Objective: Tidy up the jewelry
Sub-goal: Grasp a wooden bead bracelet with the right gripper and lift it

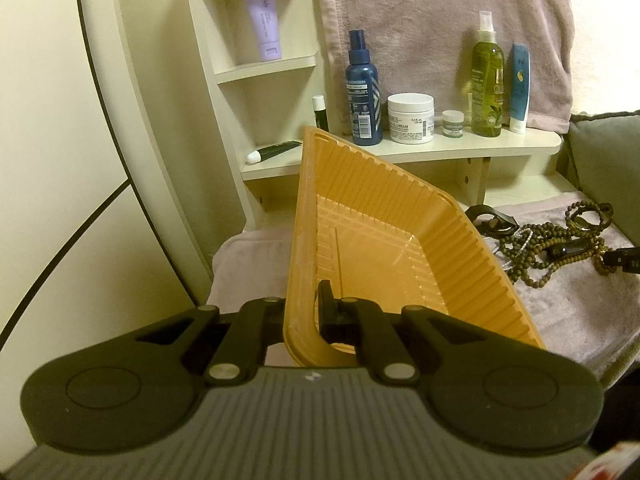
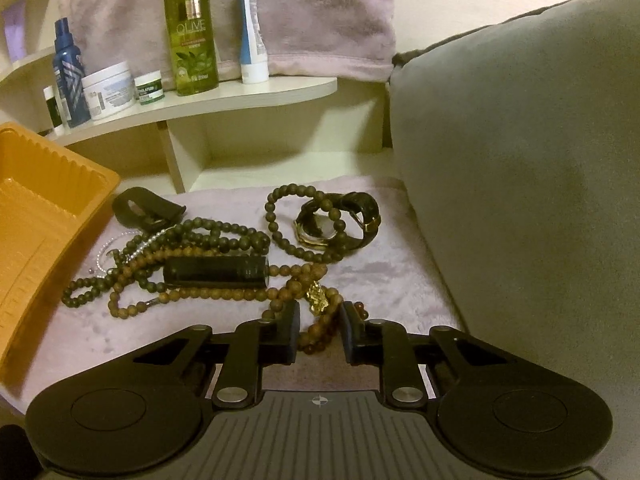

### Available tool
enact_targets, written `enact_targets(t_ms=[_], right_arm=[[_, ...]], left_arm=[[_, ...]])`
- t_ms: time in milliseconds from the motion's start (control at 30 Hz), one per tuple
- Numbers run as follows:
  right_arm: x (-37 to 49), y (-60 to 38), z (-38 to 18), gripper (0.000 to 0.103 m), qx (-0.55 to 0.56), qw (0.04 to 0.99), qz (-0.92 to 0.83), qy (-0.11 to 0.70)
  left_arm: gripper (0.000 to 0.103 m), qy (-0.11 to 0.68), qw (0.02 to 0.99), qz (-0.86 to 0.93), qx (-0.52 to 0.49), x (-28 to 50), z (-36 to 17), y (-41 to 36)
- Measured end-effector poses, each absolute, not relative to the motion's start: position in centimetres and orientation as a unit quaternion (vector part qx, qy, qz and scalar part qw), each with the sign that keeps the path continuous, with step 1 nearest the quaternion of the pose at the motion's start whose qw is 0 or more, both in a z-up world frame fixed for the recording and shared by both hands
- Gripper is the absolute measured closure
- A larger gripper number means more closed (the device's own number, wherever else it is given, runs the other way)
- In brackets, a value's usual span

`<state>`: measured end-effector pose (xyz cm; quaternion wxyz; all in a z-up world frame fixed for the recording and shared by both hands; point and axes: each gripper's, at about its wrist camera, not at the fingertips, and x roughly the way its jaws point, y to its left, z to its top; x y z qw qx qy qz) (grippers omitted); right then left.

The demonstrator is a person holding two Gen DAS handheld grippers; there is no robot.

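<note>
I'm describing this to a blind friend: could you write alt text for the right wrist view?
The right gripper points down at a tangle of brown bead necklaces on a pale pink towel, its jaws straddling one strand with a gold charm. An orange tray sits left, a wristwatch behind, toiletries on a shelf.

Dim, yellow-tinted indoor light covers both fisheye views, whose straight shelf (image 1: 400, 152) edges bow and whose corners darken. A soft shadow fills the recess under the shelf in the right wrist view. Fine detail looks grainy and slightly soft, with bottle labels (image 2: 191, 40) only partly legible.
</note>
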<state>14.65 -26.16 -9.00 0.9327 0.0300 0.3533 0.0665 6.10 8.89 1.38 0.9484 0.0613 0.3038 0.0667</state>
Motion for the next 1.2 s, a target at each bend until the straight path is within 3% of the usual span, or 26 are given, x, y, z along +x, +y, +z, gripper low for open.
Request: enact_targets(t_ms=[167,1200], right_arm=[[14.3,-26.5,-8.8,0.096,0.036,0.934,0.062,0.351],[13.3,-27.6,-2.4,0.097,0.054,0.963,0.087,0.249]], left_arm=[[0.097,0.303,0.949,0.067,0.061,6.1,1.3,8.9],[0.097,0.303,0.949,0.066,0.058,6.2,1.3,9.0]])
